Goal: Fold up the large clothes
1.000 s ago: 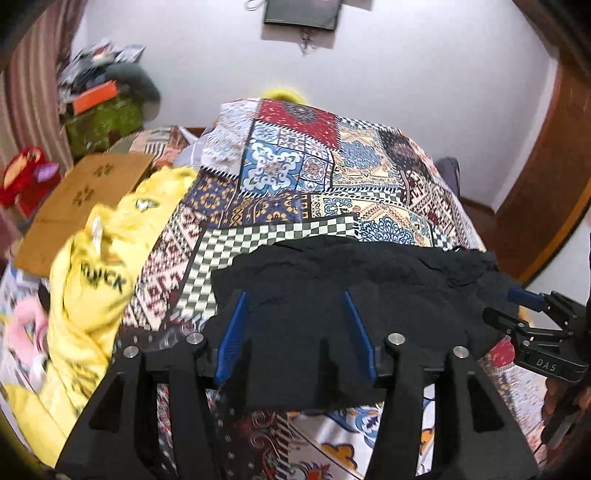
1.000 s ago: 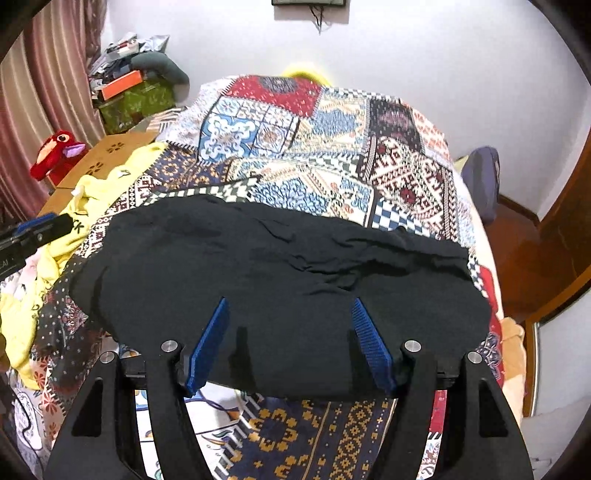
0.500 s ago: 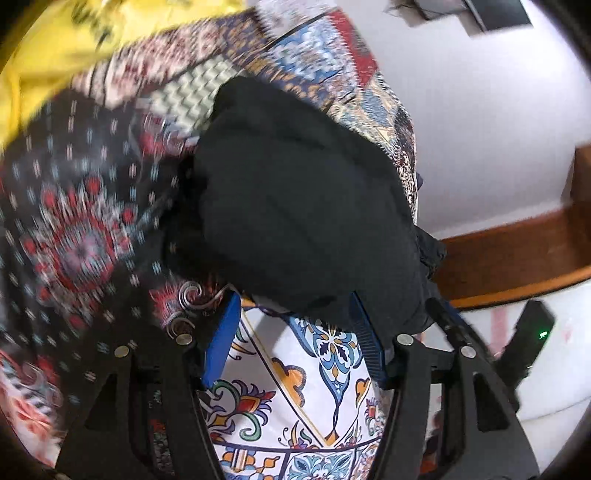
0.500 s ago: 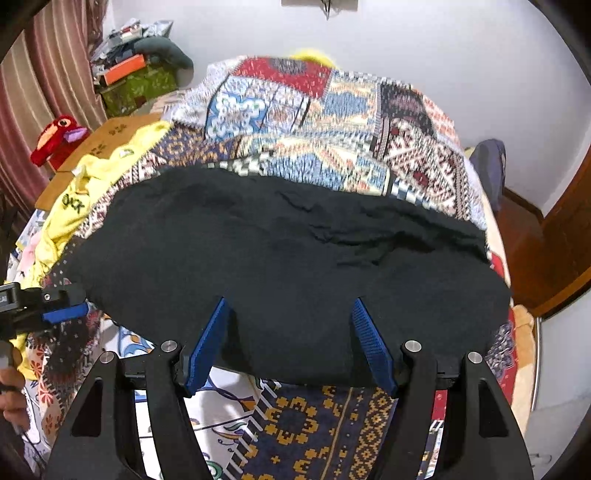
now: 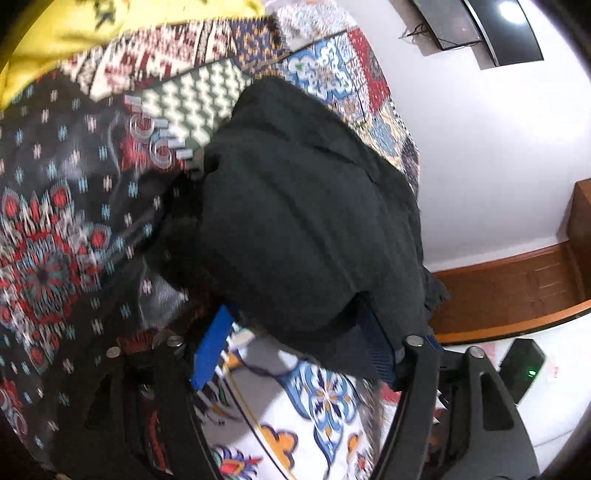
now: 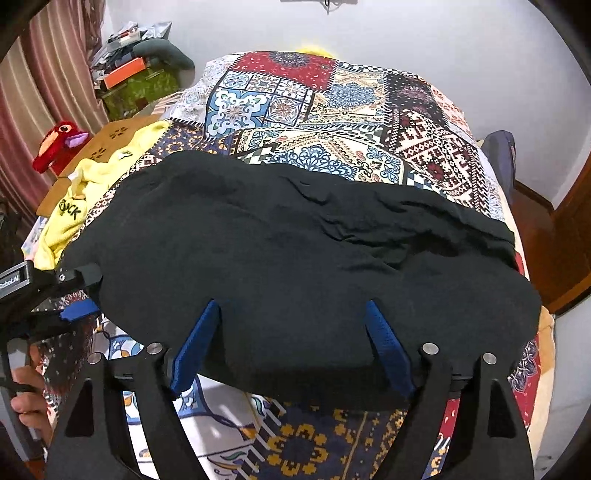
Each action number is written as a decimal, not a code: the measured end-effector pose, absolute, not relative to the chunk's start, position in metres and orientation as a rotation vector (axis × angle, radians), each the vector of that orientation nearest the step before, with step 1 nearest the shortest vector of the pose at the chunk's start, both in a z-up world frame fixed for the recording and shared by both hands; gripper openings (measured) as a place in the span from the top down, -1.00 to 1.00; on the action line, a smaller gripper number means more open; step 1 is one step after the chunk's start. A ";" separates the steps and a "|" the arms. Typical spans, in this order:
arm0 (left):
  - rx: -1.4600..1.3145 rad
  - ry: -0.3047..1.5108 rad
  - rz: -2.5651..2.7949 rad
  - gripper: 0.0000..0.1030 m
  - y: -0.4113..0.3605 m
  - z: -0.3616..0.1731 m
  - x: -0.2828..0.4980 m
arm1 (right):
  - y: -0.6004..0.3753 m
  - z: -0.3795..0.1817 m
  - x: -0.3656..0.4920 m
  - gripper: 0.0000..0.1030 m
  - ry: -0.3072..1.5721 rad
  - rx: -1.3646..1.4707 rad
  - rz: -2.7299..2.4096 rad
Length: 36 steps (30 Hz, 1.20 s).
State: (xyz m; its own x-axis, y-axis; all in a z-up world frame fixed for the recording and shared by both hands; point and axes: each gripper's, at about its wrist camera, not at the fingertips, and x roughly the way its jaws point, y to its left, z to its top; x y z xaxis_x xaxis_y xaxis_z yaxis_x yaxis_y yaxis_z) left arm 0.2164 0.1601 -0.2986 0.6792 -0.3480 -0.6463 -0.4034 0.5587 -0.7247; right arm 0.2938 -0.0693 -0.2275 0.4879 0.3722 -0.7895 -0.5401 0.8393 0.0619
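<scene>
Both wrist views look closely down on the black garment (image 5: 303, 221), the left one tilted sideways.

black garment (image 6: 295, 258), patchwork-patterned bedspread (image 6: 332, 110), yellow shirt (image 6: 74, 206)

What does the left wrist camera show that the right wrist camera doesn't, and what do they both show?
Only the left wrist view shows the dark wall-mounted screen and a small black device with a green light.

Only the right wrist view shows the red plush toy, the striped curtain, the brown cardboard sheet and the left gripper at the garment's edge.

Both show the black garment spread on the patchwork bedspread, and the yellow printed shirt.
</scene>
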 end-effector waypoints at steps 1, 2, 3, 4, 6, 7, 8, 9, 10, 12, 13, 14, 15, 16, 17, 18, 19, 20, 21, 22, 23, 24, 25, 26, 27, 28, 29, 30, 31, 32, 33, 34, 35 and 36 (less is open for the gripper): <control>-0.985 0.851 0.058 -0.42 0.160 -0.295 0.220 | -0.068 -0.228 0.295 -0.58 0.905 -0.204 0.560; -0.968 0.848 0.074 -0.46 0.160 -0.293 0.225 | -0.068 -0.228 0.296 -0.58 0.906 -0.199 0.562; -0.972 0.844 0.082 -0.50 0.163 -0.293 0.227 | -0.068 -0.228 0.298 -0.58 0.906 -0.194 0.563; -0.986 0.837 0.088 -0.54 0.165 -0.294 0.231 | -0.067 -0.228 0.299 -0.58 0.908 -0.185 0.563; -1.018 0.820 0.098 -0.72 0.171 -0.298 0.241 | -0.067 -0.229 0.303 -0.59 0.912 -0.172 0.564; -1.049 0.814 0.099 -0.75 0.174 -0.302 0.247 | -0.066 -0.229 0.304 -0.59 0.913 -0.167 0.564; -1.082 0.807 0.103 -0.79 0.178 -0.310 0.255 | -0.066 -0.230 0.306 -0.59 0.917 -0.160 0.565; -1.110 0.803 0.110 -0.80 0.184 -0.316 0.257 | -0.066 -0.230 0.307 -0.59 0.919 -0.155 0.567; -1.125 0.800 0.113 -0.80 0.186 -0.319 0.259 | -0.067 -0.231 0.307 -0.59 0.920 -0.152 0.569; -1.166 0.806 0.108 -0.83 0.192 -0.326 0.270 | -0.068 -0.231 0.307 -0.59 0.921 -0.148 0.575; -1.188 0.800 0.108 -0.83 0.193 -0.329 0.276 | -0.069 -0.231 0.308 -0.59 0.920 -0.146 0.579; -1.189 0.801 0.108 -0.84 0.194 -0.331 0.280 | -0.069 -0.232 0.308 -0.59 0.920 -0.143 0.581; -1.182 0.803 0.107 -0.84 0.194 -0.333 0.287 | -0.070 -0.232 0.307 -0.59 0.920 -0.140 0.583; -1.171 0.804 0.106 -0.84 0.193 -0.334 0.291 | -0.070 -0.231 0.308 -0.59 0.921 -0.136 0.583; -1.173 0.801 0.108 -0.83 0.194 -0.336 0.292 | -0.070 -0.231 0.308 -0.59 0.923 -0.131 0.583; -1.180 0.793 0.113 -0.76 0.194 -0.336 0.294 | -0.070 -0.231 0.308 -0.59 0.926 -0.127 0.583; -1.178 0.787 0.117 -0.68 0.195 -0.336 0.295 | -0.070 -0.230 0.310 -0.59 0.928 -0.124 0.582; -1.164 0.778 0.129 -0.49 0.195 -0.333 0.295 | -0.071 -0.229 0.310 -0.59 0.932 -0.118 0.578; -1.137 0.769 0.140 -0.22 0.196 -0.331 0.299 | -0.071 -0.227 0.310 -0.59 0.936 -0.114 0.575; -1.089 0.760 0.140 -0.08 0.195 -0.323 0.300 | -0.072 -0.227 0.309 -0.55 0.939 -0.113 0.573; -1.043 0.758 0.142 0.13 0.195 -0.317 0.302 | -0.073 -0.225 0.309 -0.54 0.945 -0.114 0.567; -1.015 0.758 0.143 0.22 0.196 -0.314 0.305 | -0.073 -0.223 0.309 -0.54 0.951 -0.114 0.562; -0.980 0.758 0.144 0.26 0.196 -0.306 0.305 | -0.075 -0.222 0.309 -0.54 0.955 -0.112 0.559; -0.951 0.756 0.145 0.33 0.196 -0.299 0.305 | -0.076 -0.220 0.308 -0.54 0.960 -0.106 0.552; -0.931 0.752 0.147 0.40 0.197 -0.295 0.305 | -0.077 -0.218 0.307 -0.54 0.963 -0.100 0.548; -0.902 0.739 0.155 0.42 0.197 -0.285 0.301 | -0.078 -0.216 0.307 -0.54 0.965 -0.093 0.544; -0.883 0.730 0.163 0.44 0.198 -0.278 0.297 | -0.079 -0.212 0.305 -0.54 0.964 -0.081 0.541; -0.860 0.717 0.174 0.47 0.198 -0.270 0.292 | -0.079 -0.209 0.304 -0.54 0.961 -0.074 0.542; -0.836 0.700 0.189 0.47 0.199 -0.261 0.286 | -0.079 -0.205 0.302 -0.54 0.955 -0.068 0.543; -0.807 0.672 0.210 0.49 0.201 -0.248 0.278 | -0.077 -0.201 0.301 -0.54 0.946 -0.064 0.546; -0.791 0.656 0.222 0.50 0.203 -0.241 0.272 | -0.074 -0.198 0.299 -0.54 0.939 -0.062 0.548; -0.768 0.638 0.239 0.51 0.205 -0.232 0.265 | -0.069 -0.193 0.296 -0.54 0.927 -0.059 0.556; -0.733 0.619 0.259 0.52 0.209 -0.220 0.256 | -0.064 -0.190 0.294 -0.54 0.919 -0.054 0.565; -0.710 0.606 0.273 0.52 0.211 -0.213 0.251 | -0.057 -0.186 0.291 -0.54 0.912 -0.051 0.576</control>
State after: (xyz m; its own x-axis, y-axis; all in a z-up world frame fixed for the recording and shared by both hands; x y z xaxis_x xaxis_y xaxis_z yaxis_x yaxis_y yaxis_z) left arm 0.2507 0.2110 -0.2130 0.7958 0.0333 -0.6047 -0.4308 0.7330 -0.5265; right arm 0.2914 -0.0570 -0.1864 0.4728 0.4496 -0.7578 -0.4919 0.8482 0.1964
